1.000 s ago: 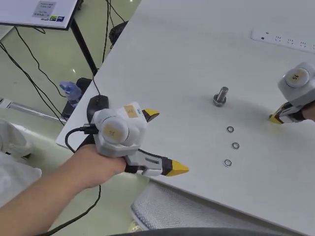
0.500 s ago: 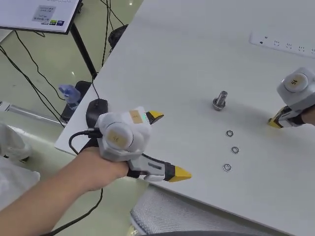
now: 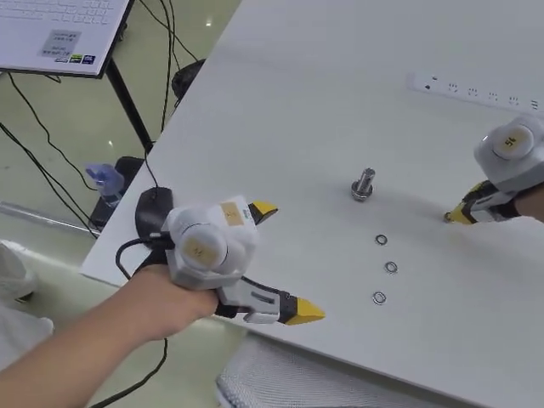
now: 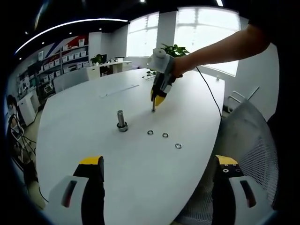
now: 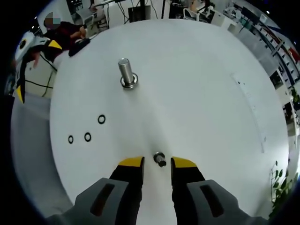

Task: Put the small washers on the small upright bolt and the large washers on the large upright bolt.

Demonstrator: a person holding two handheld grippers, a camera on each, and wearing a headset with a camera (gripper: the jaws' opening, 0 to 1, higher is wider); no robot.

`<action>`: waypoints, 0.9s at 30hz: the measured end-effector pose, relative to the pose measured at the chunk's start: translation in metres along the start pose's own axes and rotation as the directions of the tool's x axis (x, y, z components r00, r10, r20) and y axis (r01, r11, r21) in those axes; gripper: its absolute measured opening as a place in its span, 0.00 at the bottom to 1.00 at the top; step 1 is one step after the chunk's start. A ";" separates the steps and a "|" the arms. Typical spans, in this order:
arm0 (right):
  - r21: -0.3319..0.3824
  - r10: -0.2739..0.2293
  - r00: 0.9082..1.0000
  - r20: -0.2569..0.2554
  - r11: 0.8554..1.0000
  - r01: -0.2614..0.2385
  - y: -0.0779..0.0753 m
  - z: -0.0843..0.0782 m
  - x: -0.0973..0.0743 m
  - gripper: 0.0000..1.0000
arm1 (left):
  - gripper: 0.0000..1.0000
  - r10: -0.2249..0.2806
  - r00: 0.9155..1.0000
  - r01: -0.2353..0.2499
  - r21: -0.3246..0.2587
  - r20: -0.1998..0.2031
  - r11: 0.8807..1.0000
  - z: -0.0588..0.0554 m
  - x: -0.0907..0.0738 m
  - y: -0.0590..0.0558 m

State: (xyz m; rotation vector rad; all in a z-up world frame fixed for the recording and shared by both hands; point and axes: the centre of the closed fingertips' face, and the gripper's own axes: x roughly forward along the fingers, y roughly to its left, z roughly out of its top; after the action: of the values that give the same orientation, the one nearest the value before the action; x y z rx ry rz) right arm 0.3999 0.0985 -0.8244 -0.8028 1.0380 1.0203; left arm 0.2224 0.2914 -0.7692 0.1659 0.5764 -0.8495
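Between the right gripper's narrowly parted jaws stands the small bolt, thin bright steel, apparently unclamped. Opposite, the left gripper gapes wide, empty. Neither has shifted noticeably in the last second. Three flat ring washers still lie on the matte white table near the large bolt, so loading has not begun.

Three washers out there, all looking alike in size. Two upright ones to go with them: one large bolt, one small bolt. And a single power strip.

Bright even light, sharp; fisheye edges warped
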 end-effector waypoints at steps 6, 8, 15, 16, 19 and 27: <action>-0.015 -0.018 0.999 0.031 1.000 0.018 -0.002 0.012 -0.017 0.24 | 0.96 -0.005 1.000 0.005 0.015 0.007 1.000 0.002 0.004 0.001; -0.019 -0.017 0.999 0.046 1.000 0.018 -0.001 0.017 -0.022 0.24 | 0.96 -0.007 1.000 0.007 0.010 0.005 1.000 0.003 0.007 0.001; -0.040 0.014 0.997 0.074 0.999 -0.011 0.018 0.028 -0.026 0.24 | 0.96 0.008 1.000 -0.008 0.006 0.005 1.000 0.004 0.013 0.005; -0.046 0.016 0.997 0.074 0.999 -0.012 0.022 0.029 -0.025 0.24 | 0.96 0.006 1.000 -0.007 0.007 0.004 1.000 0.004 0.014 0.005; -0.055 0.034 0.996 0.078 0.998 -0.030 0.034 0.032 -0.021 0.24 | 0.96 0.006 1.000 -0.006 0.009 0.006 1.000 0.006 0.017 0.005; -0.056 0.080 0.992 0.094 0.996 -0.075 0.069 0.040 -0.008 0.24 | 0.95 0.020 1.000 -0.020 0.013 0.012 1.000 0.010 0.019 0.006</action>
State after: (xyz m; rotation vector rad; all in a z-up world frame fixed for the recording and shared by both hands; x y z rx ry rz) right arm 0.3453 0.1549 -0.8086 -0.7533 0.9690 1.1460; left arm 0.2411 0.2795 -0.7722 0.1783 0.5571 -0.8346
